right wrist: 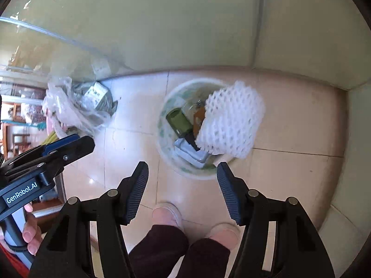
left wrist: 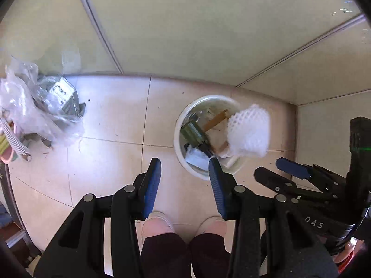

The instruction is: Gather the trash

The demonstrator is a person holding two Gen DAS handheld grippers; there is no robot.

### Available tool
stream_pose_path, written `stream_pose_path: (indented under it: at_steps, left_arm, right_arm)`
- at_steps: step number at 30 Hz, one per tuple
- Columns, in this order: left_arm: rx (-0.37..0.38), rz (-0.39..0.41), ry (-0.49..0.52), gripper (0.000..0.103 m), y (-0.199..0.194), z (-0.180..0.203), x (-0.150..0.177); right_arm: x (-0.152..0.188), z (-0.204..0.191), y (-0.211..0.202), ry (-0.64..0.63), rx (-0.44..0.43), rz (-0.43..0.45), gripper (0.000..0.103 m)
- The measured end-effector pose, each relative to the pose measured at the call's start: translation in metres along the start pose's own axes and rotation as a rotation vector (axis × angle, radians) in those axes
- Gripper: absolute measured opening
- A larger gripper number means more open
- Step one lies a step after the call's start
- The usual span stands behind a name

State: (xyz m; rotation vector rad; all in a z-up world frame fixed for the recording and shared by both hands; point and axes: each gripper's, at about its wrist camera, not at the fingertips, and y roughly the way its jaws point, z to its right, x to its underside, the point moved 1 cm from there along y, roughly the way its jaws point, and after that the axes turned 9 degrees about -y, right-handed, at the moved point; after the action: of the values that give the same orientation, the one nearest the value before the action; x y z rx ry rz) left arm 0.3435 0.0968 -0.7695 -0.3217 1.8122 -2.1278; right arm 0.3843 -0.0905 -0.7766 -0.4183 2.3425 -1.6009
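A white round trash bin (left wrist: pixel 179 125) (right wrist: pixel 162 125) stands on the tiled floor near the wall corner. It holds a green box (left wrist: pixel 193 134) (right wrist: pixel 179 121), an orange strip and white packets. A white foam net sleeve (left wrist: pixel 249 132) (right wrist: pixel 231 120) is blurred over the bin's right rim, free of both grippers. My left gripper (left wrist: pixel 185 171) is open and empty, above the floor just in front of the bin. My right gripper (right wrist: pixel 183 176) is open and empty above the bin's near edge; it also shows in the left wrist view (left wrist: pixel 289 166).
A crumpled clear plastic bag (left wrist: pixel 34 106) (right wrist: pixel 74 106) with grey packets lies on the floor to the left, by the wall. The person's pink shoes (left wrist: pixel 160 222) (right wrist: pixel 169 215) stand just below the grippers. Walls close the far side and the right.
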Motion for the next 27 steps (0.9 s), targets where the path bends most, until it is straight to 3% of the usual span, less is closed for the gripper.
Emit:
stream_pose_path:
  at_steps: [4,7,12,17,22,27]
  left_arm:
    - [0.008,0.047,0.028,0.041,-0.061,0.023,0.002]
    - [0.034,0.099,0.042,0.041,-0.122,0.043,0.005]
    - [0.043,0.224,0.091,0.041,-0.243,0.079,0.012]
    - [0.094,0.41,0.155,0.042,-0.386,0.113,0.032]
    - [0.16,0.632,0.206,0.058,-0.523,0.137,0.066]
    - [0.179,0.836,0.246,0.074,-0.634,0.148,0.112]
  right_arm:
    - [0.002,-0.008,-0.076,0.011,0.065,0.087,0.058]
    - [0.001,-0.017,-0.155,0.012,0.12,0.17,0.058]
    - [0.005,-0.041,-0.294,0.011,0.184,0.348,0.058]
    - [0.017,-0.082,-0.441,-0.043,0.262,0.575,0.058]
    - [0.046,-0.132,-0.562,-0.111,0.307,0.801,0.058]
    - [0.081,-0.182,-0.647,-0.155,0.336,0.986,0.058]
